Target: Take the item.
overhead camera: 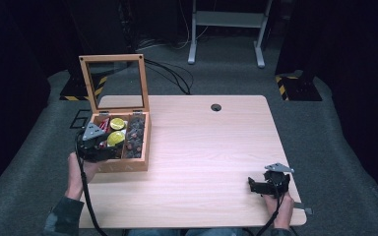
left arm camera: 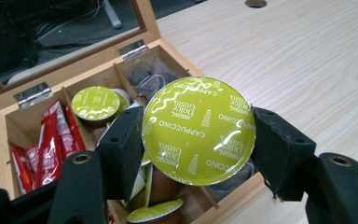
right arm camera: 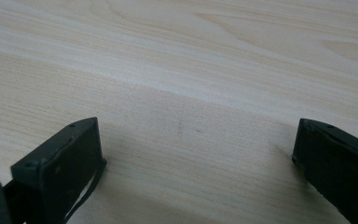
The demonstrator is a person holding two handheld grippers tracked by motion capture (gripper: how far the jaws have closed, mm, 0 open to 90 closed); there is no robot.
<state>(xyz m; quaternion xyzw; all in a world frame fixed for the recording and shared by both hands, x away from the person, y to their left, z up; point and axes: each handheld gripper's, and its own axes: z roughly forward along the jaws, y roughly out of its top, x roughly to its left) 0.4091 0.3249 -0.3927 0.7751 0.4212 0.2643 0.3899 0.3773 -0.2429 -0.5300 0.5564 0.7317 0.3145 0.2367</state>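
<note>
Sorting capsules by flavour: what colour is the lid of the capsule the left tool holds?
Yellow-green foil with white lettering, on the capsule; clearest in the left gripper view.

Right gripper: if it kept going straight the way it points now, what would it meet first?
Most likely the bare table. The right gripper has its jaws wide apart with nothing between them, angled down at the wood. In the high view the wooden box sits well off its line.

table [overhead camera: 202, 147] lit | surroundings dark | glare on capsule lid [left arm camera: 198, 130] | slight blur

table [overhead camera: 197, 147]: light wood, cable hole far edge | on it: open wooden box [overhead camera: 128, 164] at left edge
</note>
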